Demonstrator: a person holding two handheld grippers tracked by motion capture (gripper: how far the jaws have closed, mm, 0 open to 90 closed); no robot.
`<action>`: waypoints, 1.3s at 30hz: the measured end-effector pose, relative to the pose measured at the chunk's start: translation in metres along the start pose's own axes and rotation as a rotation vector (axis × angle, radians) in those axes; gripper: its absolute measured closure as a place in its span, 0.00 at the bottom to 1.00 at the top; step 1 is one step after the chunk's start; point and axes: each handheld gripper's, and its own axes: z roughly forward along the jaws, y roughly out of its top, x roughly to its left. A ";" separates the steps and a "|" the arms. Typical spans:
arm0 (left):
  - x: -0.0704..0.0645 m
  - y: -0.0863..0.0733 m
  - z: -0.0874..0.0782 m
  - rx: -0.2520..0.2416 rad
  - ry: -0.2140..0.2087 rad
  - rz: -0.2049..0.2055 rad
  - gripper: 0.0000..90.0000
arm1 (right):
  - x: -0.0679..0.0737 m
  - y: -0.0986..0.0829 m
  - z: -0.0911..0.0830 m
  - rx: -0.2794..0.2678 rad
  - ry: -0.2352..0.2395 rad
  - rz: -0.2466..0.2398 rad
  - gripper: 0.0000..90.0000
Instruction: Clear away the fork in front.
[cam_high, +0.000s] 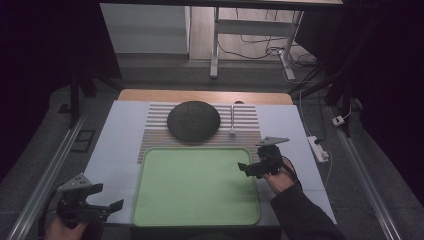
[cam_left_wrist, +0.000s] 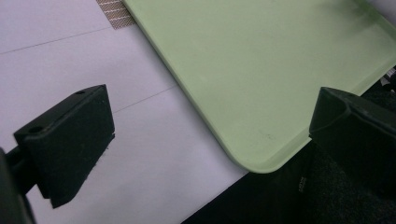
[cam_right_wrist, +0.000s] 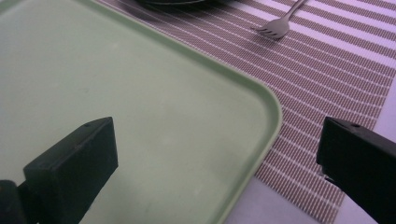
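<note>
Desk (cam_high: 120, 145) first — white top, wood strip showing along the far edge. Green tray (cam_high: 196, 186) lies at the near-middle of the desk, empty, its far edge overlapping the striped placemat (cam_high: 155, 131), which sits mid-desk toward the far edge. On the placemat a dark round plate (cam_high: 193, 120), apparently upside down like a dome, just left of a fork (cam_high: 232, 120) that lies with tines toward the near edge, apart from the plate.

Right gripper (cam_high: 256, 168) hovers over the tray's far right corner, fingers (cam_right_wrist: 74, 168) spread wide, nothing between them; in the right gripper view the tray corner (cam_right_wrist: 261, 100) is below and the fork (cam_right_wrist: 279, 24) ahead on the placemat (cam_right_wrist: 327, 79). Left gripper (cam_high: 97, 202) is near the desk's near left corner, just left of the tray, fingers (cam_left_wrist: 70, 140) also wide apart and empty, looking at the tray's near corner (cam_left_wrist: 254, 161).

Step, as I read it: the approach stage — nothing picked up, tray bare, right gripper heading for the fork or plate. Which one, cannot tell; fork is nearer its line.

Next move calls for: carry the right gripper on past the tray's far edge, drop low over the fork handle, line the fingers across it and close. Handle is thin and flat on the mat, so a low, square pinch is needed. Left stays clear.
</note>
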 end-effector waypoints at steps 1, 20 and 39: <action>0.000 0.000 0.000 0.000 0.000 0.000 0.00 | -0.001 0.002 0.002 0.000 -0.002 -0.001 0.00; 0.001 0.000 0.000 -0.002 -0.004 -0.005 0.00 | -0.018 0.030 0.047 0.030 -0.083 0.011 0.00; 0.001 0.000 0.000 -0.003 -0.012 -0.004 0.00 | -0.031 0.059 0.096 0.097 -0.179 -0.077 0.02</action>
